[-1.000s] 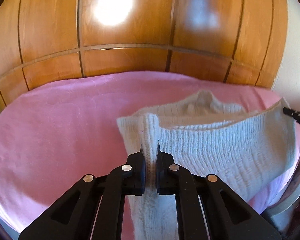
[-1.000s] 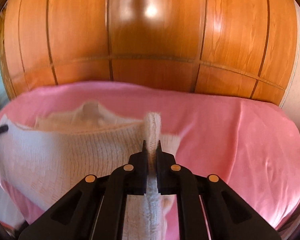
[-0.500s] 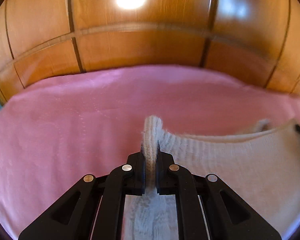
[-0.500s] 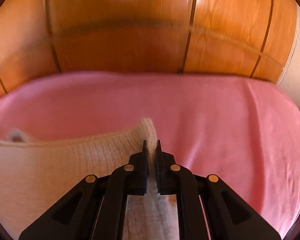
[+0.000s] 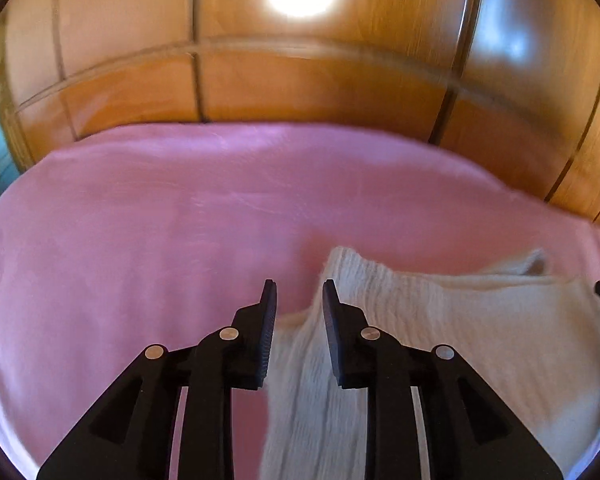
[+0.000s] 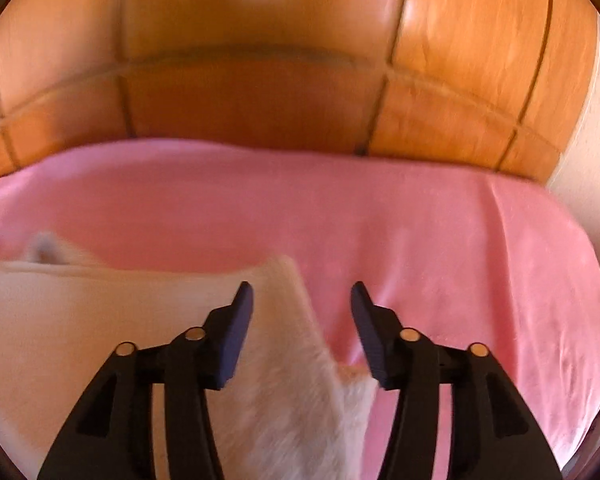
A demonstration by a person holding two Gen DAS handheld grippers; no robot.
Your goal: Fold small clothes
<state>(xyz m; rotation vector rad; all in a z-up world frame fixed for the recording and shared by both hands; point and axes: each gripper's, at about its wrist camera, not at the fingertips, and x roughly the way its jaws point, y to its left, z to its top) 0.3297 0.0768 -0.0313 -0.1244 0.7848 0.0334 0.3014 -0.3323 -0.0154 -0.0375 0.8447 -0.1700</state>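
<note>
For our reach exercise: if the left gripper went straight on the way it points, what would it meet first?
Probably the white knit, whose edge lies between the open jaws of the left gripper. The jaws have just been opening. Past that edge is only pink sheet. Depth is unclear, so it may skim by.

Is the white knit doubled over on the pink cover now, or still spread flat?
Doubled over: the white knit shows a second layer peeking beyond its far edge on the pink cover. How neatly, blur hides.

The left tongs have just been opening over the pink bed; the white knit garment lies loose between their jaws.
</note>
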